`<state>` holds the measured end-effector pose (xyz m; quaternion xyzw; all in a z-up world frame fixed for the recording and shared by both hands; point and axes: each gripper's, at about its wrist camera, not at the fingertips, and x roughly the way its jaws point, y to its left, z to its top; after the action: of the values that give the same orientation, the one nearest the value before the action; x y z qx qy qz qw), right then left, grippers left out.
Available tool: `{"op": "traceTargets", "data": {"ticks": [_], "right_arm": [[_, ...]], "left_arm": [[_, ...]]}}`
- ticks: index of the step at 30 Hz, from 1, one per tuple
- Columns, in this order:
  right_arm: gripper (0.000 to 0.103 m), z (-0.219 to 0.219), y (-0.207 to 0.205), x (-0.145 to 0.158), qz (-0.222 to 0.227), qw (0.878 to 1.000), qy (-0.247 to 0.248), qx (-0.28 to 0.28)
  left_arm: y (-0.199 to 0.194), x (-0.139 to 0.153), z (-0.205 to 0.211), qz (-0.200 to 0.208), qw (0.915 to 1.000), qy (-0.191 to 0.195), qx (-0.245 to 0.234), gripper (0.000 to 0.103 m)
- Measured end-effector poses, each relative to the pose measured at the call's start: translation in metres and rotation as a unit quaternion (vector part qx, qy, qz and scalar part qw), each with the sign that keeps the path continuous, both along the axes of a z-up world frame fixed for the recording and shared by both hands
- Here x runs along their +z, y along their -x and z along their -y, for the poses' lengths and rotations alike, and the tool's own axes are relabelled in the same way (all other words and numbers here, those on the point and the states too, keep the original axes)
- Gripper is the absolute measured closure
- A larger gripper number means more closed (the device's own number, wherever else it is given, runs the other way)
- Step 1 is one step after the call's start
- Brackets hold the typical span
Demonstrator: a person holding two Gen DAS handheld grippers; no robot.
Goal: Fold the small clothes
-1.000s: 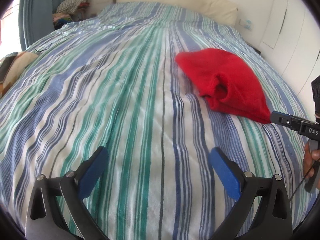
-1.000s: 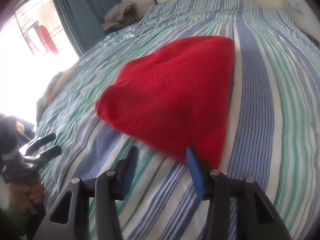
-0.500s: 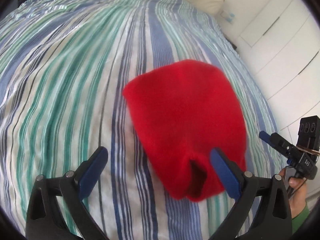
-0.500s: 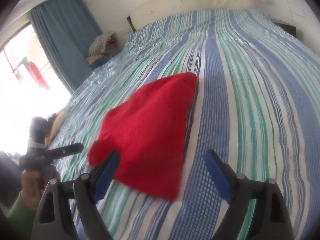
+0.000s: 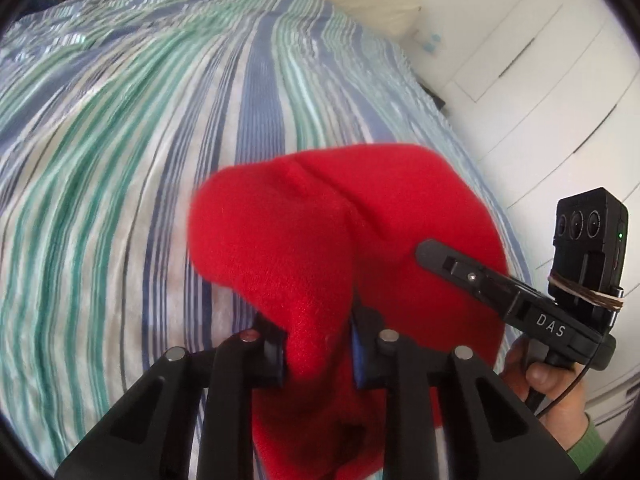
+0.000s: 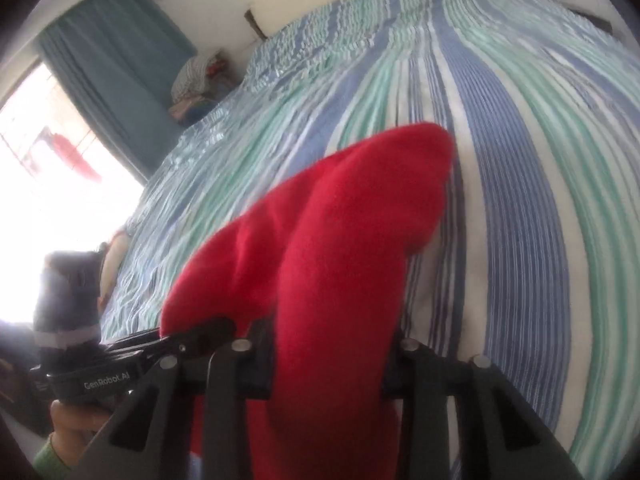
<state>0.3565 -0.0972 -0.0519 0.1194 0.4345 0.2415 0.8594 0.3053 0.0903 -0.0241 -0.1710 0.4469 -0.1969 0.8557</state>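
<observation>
The left claw is pinching a bunched fold of the red hat, its two fingers pressing in from either side of the fabric. The hat is rising ahead of this claw in a rounded hump, with a crease running across its top, and more of it is hanging below the fingers. Just to the right of the left claw, the right claw is reaching over the far right part of the hat.

The right claw is likewise gripping the hat, a thick ridge of red cloth filling the gap between its fingers and stretching forward to a blunt tip. To its left, the left claw is showing against the hat's left edge, with a hand holding its handle.

Beyond and around both claws, the striped bed is lying under the hat. Far ahead of the left claw a pillow is sitting at the head of the bed, and white cupboards are standing to the right. Far left of the right claw a blue curtain is hanging by a bright window.
</observation>
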Motion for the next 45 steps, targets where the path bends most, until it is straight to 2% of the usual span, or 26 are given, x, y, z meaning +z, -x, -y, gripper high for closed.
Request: {"op": "traceTargets", "data": {"ticks": [5, 7, 8, 9, 10, 11, 12, 13, 14, 15, 17, 19, 20, 22, 24, 29, 34, 41, 44, 45], "right_arm": [[0.070, -0.007, 0.022, 0.097, 0.114, 0.993, -0.007, 0.019], [0.069, -0.007, 0.026, 0.122, 0.131, 0.991, -0.020, 0.020], [0.068, -0.005, 0.026, 0.127, 0.128, 0.991, -0.026, 0.018], [0.066, -0.007, 0.024, 0.127, 0.120, 0.992, -0.027, 0.013], [0.061, -0.005, 0.023, 0.121, 0.107, 0.994, -0.023, 0.008], [0.058, -0.001, 0.024, 0.109, 0.086, 0.996, -0.015, 0.005], [0.047, 0.002, 0.024, 0.092, 0.058, 0.998, -0.004, 0.003], [0.031, 0.009, 0.026, 0.071, 0.026, 1.000, 0.011, -0.003], [0.025, 0.019, 0.032, 0.050, -0.002, 0.999, 0.030, -0.016], [0.024, 0.031, 0.044, 0.030, -0.020, 0.998, 0.051, -0.034], [0.024, 0.051, 0.073, 0.001, -0.033, 0.994, 0.089, -0.061], [0.023, 0.066, 0.106, -0.010, -0.027, 0.991, 0.112, -0.075], [0.021, 0.071, 0.121, -0.010, -0.021, 0.989, 0.121, -0.082], [0.007, 0.077, 0.148, -0.003, -0.002, 0.987, 0.132, -0.094], [0.001, 0.078, 0.170, 0.011, 0.020, 0.985, 0.140, -0.096], [0.001, 0.067, 0.214, 0.040, 0.058, 0.981, 0.164, -0.088], [0.001, 0.044, 0.241, 0.058, 0.085, 0.976, 0.186, -0.068], [0.001, 0.027, 0.268, 0.072, 0.098, 0.973, 0.197, -0.069], [0.001, 0.024, 0.281, 0.075, 0.091, 0.971, 0.201, -0.086], [0.001, 0.022, 0.285, 0.075, 0.084, 0.970, 0.209, -0.093]], "left_arm": [[0.015, 0.087, -0.004, 0.084, 0.9963, 0.000, -0.020, 0.079], [0.015, 0.097, 0.000, 0.084, 0.9960, -0.010, -0.028, 0.073], [0.016, 0.092, 0.002, 0.074, 0.9967, -0.017, -0.029, 0.070], [0.017, 0.081, 0.004, 0.061, 0.9974, -0.029, -0.026, 0.060], [0.018, 0.064, 0.006, 0.045, 0.9976, -0.049, -0.018, 0.046], [0.024, 0.044, 0.007, 0.029, 0.9965, -0.078, -0.007, 0.041], [0.034, 0.024, 0.005, 0.017, 0.9935, -0.113, 0.004, 0.038], [0.045, 0.006, 0.005, 0.008, 0.9894, -0.145, 0.011, 0.038], [0.061, -0.008, 0.005, 0.007, 0.9853, -0.170, 0.016, 0.038], [0.079, -0.016, 0.005, 0.011, 0.9822, -0.187, 0.020, 0.037], [0.115, -0.020, 0.006, 0.032, 0.9781, -0.204, 0.029, 0.027], [0.147, -0.010, 0.010, 0.070, 0.9724, -0.217, 0.048, 0.005], [0.160, -0.002, 0.013, 0.093, 0.9690, -0.222, 0.057, 0.003], [0.179, 0.014, 0.022, 0.123, 0.9621, -0.235, 0.064, 0.003], [0.185, 0.025, 0.027, 0.133, 0.9566, -0.247, 0.080, 0.002], [0.205, 0.036, 0.032, 0.128, 0.9528, -0.256, 0.101, 0.001], [0.220, 0.042, 0.039, 0.134, 0.9428, -0.283, 0.114, 0.001], [0.243, 0.054, 0.042, 0.127, 0.9376, -0.294, 0.136, 0.001], [0.256, 0.056, 0.045, 0.103, 0.9340, -0.312, 0.139, 0.001], [0.260, 0.054, 0.045, 0.094, 0.9356, -0.313, 0.134, 0.001]]}}
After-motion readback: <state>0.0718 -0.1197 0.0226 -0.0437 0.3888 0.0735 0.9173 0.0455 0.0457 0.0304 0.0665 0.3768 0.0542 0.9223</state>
